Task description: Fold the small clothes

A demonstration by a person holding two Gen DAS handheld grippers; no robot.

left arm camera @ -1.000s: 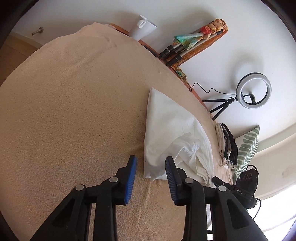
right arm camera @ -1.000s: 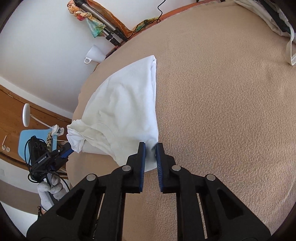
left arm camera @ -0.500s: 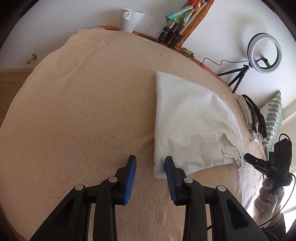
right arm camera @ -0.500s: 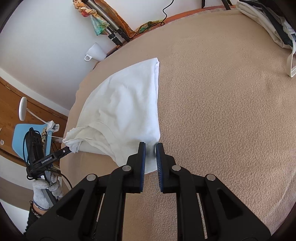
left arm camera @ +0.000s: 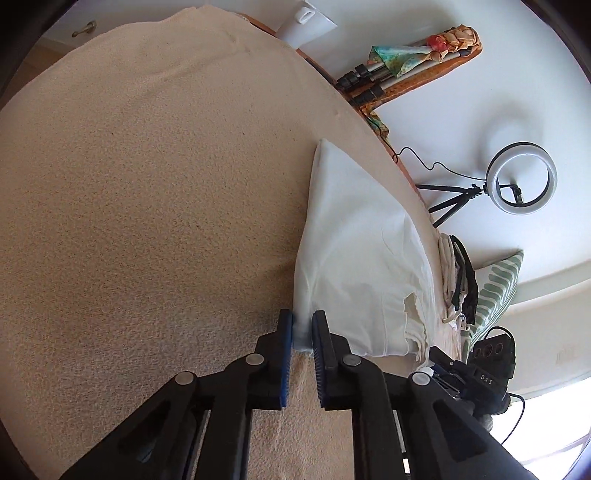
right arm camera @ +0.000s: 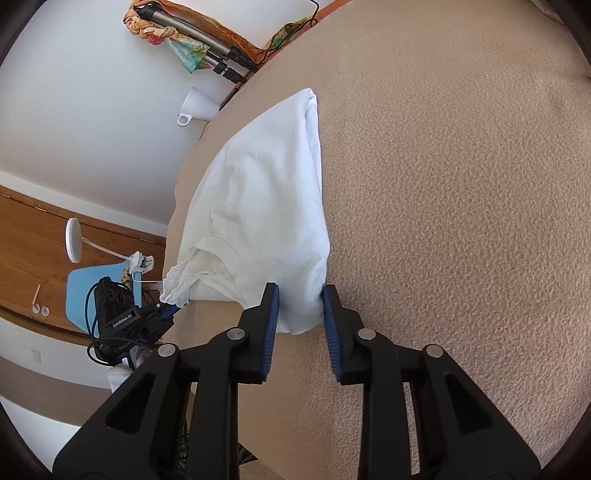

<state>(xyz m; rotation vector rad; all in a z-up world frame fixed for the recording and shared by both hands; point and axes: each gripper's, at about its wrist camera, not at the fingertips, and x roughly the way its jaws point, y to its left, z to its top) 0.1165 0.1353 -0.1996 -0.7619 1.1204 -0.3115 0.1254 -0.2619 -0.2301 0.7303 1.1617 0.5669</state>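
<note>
1. Lying folded on the beige blanket point(left arm camera: 147, 221), the white shirt point(left arm camera: 354, 258) fills the centre-right of the left wrist view, its far corner pointing toward 12 o'clock.
2. Left gripper point(left arm camera: 303, 332): fingers point(left arm camera: 283, 339) are pressed nearly together, pinching the shirt's near corner between the blue pads.
3. Right gripper point(right arm camera: 300, 317): fingers point(right arm camera: 269, 321) are spread apart. The shirt's other near corner sits in the gap; the pad at 3 o'clock touches the cloth, while contact at the other pad cannot be confirmed.
4. In the right wrist view the shirt point(right arm camera: 266, 206) runs from the fingers toward 12 o'clock, with the collar opening at 9 o'clock along the blanket point(right arm camera: 461, 221) edge.
5. Near that collar, at 9 o'clock, the left gripper point(right arm camera: 166, 314) is visible holding the cloth.
6. In the left wrist view the right gripper's body is visible at 4 o'clock, beyond the shirt's ragged edge.
7. Background, left wrist view: a white mug point(left arm camera: 310, 22) at 12 o'clock, a ring light point(left arm camera: 521, 177) at 2 o'clock, a clothes pile point(left arm camera: 458, 277) and a striped cushion point(left arm camera: 495, 288) at 3 o'clock.
8. Background, right wrist view: a mug point(right arm camera: 195, 107) at 11 o'clock and a blue chair point(right arm camera: 99, 291) at 9 o'clock.
</note>
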